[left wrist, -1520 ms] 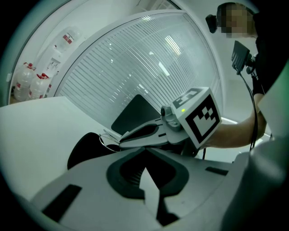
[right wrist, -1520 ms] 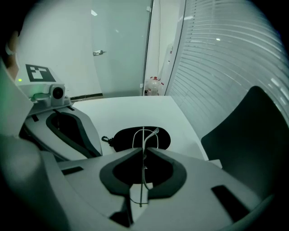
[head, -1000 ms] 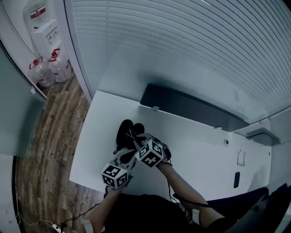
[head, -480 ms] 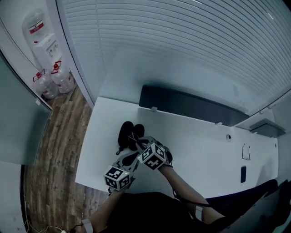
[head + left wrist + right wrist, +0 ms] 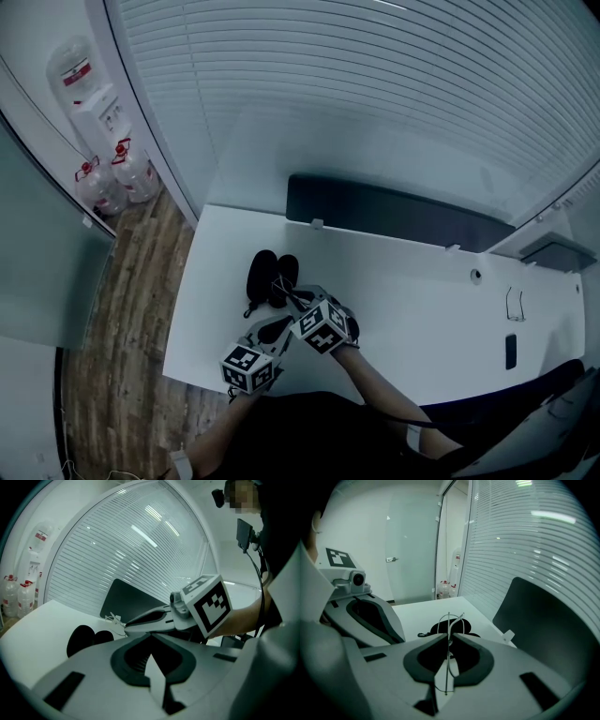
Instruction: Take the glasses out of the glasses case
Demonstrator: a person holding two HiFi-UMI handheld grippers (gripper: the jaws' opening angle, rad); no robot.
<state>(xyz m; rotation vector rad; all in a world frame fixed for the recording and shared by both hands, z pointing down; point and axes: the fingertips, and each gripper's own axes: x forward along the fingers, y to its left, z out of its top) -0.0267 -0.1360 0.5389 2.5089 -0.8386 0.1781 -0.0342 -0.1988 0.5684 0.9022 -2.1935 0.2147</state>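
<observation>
Looking down in the head view, the right gripper (image 5: 289, 294) and the left gripper (image 5: 270, 330) sit close together near the table's (image 5: 422, 309) front edge. The black case (image 5: 265, 277) lies open just beyond the right gripper's tips, not far from the table's left edge. Bare tabletop spreads wide to that gripper's right, back to the dark panel (image 5: 394, 217).

In the left gripper view, the left gripper (image 5: 152, 633) has its jaws pressed together on nothing. The right gripper (image 5: 151, 617) crosses just ahead of them, with the case (image 5: 86, 638) ahead and to the left.

In the right gripper view, the right gripper (image 5: 450, 635) pinches the thin wire glasses (image 5: 447, 652), which poke out past its tips. The case (image 5: 454, 626) lies just beyond. The left gripper (image 5: 370, 616) is close on its left and the panel (image 5: 543, 625) well off to its right.
</observation>
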